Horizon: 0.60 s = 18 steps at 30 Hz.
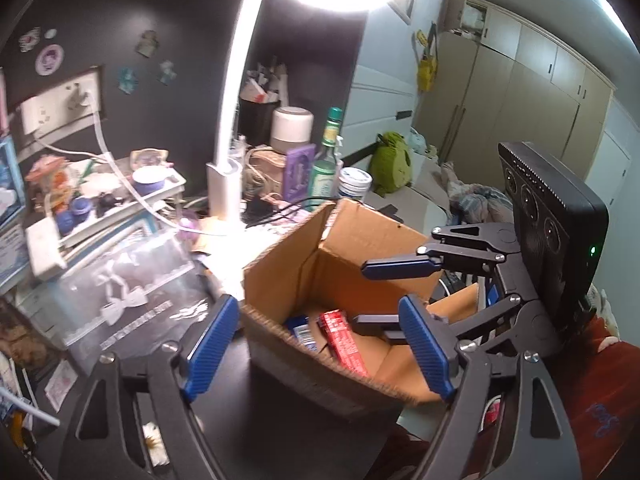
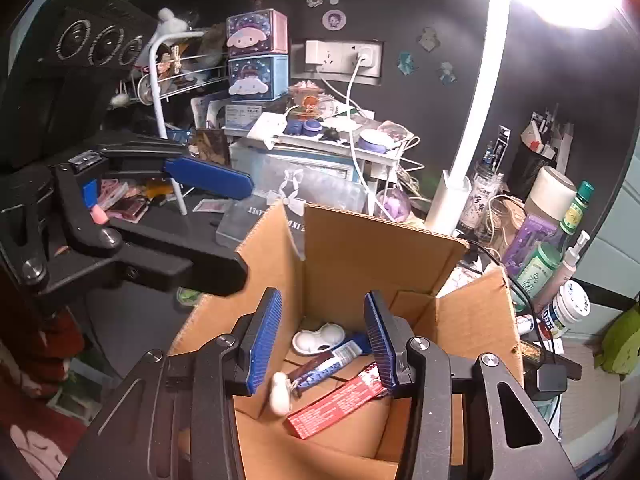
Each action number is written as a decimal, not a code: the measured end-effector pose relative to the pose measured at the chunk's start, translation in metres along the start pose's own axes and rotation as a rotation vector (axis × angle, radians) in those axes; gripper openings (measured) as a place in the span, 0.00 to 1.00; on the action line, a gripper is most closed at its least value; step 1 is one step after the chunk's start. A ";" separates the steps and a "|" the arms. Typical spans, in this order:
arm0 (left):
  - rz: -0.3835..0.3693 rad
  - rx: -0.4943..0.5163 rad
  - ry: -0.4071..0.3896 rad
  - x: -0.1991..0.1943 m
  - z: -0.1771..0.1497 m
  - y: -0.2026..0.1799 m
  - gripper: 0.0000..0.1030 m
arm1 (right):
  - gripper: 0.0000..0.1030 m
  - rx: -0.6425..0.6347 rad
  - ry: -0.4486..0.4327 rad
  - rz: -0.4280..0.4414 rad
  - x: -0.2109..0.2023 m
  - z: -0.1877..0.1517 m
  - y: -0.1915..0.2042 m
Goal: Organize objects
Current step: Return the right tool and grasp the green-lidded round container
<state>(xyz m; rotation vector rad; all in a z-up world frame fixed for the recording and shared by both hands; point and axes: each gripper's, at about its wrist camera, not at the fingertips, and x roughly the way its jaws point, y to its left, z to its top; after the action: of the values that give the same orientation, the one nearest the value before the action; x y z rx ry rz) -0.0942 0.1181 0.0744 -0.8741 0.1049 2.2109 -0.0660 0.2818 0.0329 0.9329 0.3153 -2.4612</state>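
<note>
While clutter crowds the back of the dark desk (image 1: 224, 420), an open cardboard box (image 1: 280, 276) sits at the centre of both views with its flaps standing up. Behind it, in the upper middle of the left wrist view, a white lamp (image 1: 232, 120) rises to a glaring head, and a green bottle (image 1: 326, 160), a white jar (image 1: 354, 184) and a purple box (image 1: 298, 172) stand close together beside it. At left a white tray (image 1: 120, 208) holds small blue pots, with a clear plastic case (image 1: 132, 300) in front of it. A wall socket (image 2: 344, 58) with a white cable plugged in shows on the black wall, and cartoon storage drawers (image 2: 258, 56) are stacked at upper left of the right wrist view. Beige wardrobes (image 1: 520, 80) and a bed (image 1: 472, 196) fill the right of the left wrist view.

Inside the box lie a red carton (image 2: 340, 404), its long axis running from lower left to upper right in the right wrist view, a blue and white tube (image 2: 328, 364) lying along much the same diagonal with its white cap toward lower left, and a white lens case (image 2: 318, 338) flat at the back.

The left gripper (image 1: 320, 348) has its jaws spread wide, straddling the near corner of the box and holding nothing. The right gripper (image 2: 320, 344) hangs over the box interior, jaws spread and empty, above the tube and carton.
</note>
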 end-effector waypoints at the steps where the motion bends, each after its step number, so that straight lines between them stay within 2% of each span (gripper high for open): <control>1: 0.010 -0.003 -0.012 -0.008 -0.004 0.004 0.78 | 0.40 -0.001 0.002 0.004 0.000 0.002 0.003; 4: 0.035 -0.016 -0.044 -0.027 -0.013 0.014 0.78 | 0.42 -0.008 -0.012 0.024 -0.001 0.007 0.014; 7: 0.095 -0.035 -0.084 -0.047 -0.030 0.029 0.80 | 0.42 -0.044 -0.045 0.031 -0.003 0.015 0.035; 12: 0.164 -0.104 -0.111 -0.069 -0.064 0.059 0.80 | 0.42 -0.088 -0.047 0.148 0.010 0.025 0.079; 18: 0.272 -0.183 -0.101 -0.080 -0.113 0.096 0.80 | 0.44 -0.141 0.022 0.266 0.049 0.017 0.133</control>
<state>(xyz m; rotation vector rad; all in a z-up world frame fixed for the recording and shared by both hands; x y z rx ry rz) -0.0558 -0.0369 0.0196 -0.8876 -0.0296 2.5466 -0.0393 0.1441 0.0071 0.8820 0.3438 -2.1585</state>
